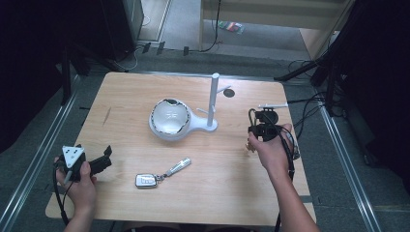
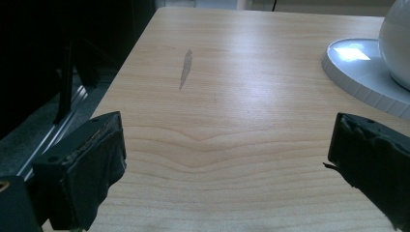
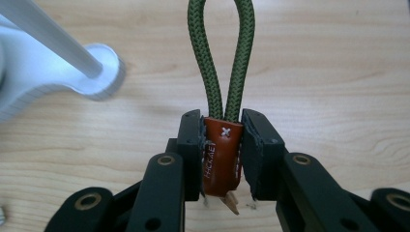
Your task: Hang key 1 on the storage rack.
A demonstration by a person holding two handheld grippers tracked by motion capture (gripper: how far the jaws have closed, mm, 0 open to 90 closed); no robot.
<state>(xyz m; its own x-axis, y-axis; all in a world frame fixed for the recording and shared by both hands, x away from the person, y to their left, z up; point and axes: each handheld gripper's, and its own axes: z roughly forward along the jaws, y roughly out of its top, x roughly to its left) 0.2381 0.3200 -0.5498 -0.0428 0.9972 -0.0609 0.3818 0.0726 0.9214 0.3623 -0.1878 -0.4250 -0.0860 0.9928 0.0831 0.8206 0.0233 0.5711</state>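
Grip: right tongs are clamped on the brown leather tab of a key strap, one pad on each flat face; the tab sits upright between them, raised above the worktop.
Loop: green braided cord loop rises free from the tab, pointing away from the tongs; in the high view it stands above the right tongs, to the right of the stand.
Handling: probably light, soft and floppy; the cord should bend and swing, while the leather tab is the firmer part and the better place to hold. The loop needs keeping open if it is to go over a peg.
Left tongs: left tongs are wide open and hold nothing, low over bare wood.
Nearby: white peg stand with its round bowl base at mid-worktop; car key fob lies nearer the person, apart from both.
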